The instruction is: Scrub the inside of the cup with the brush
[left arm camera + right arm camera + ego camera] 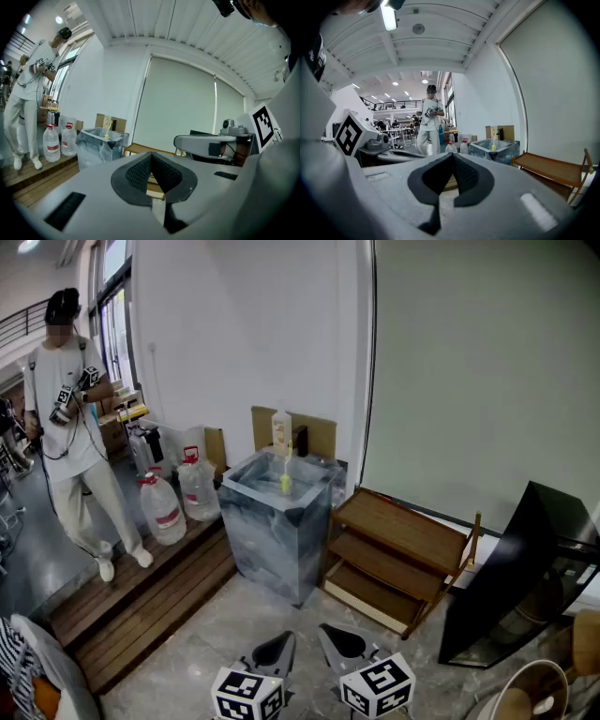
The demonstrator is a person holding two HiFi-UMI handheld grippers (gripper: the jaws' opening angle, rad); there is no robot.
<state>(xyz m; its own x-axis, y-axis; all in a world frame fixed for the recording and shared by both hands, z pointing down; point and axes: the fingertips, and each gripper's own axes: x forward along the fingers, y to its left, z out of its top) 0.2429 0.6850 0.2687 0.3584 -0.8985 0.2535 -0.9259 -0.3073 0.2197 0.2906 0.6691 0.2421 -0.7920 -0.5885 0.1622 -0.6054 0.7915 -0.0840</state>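
While both grippers wait well short of the grey basin [281,531], neither carries anything: the left gripper [151,157] has its fingers [135,172] clenched pad to pad on nothing, and the right gripper [452,155] is closed and empty likewise. No cup can be made out in any view. A small yellow item [285,482] stands upright inside the basin, just in front of the pale bottle [281,430] at its back rim; it may be the brush, though it is too small to be sure. If so, it should be light with a stiff handle, best pinched high on that handle. A cup lying in the basin would likely be wet and slippery, so one wall near the rim looks the safer hold. Water jugs [164,509] stand left of the basin, a wooden rack [394,554] to its right.
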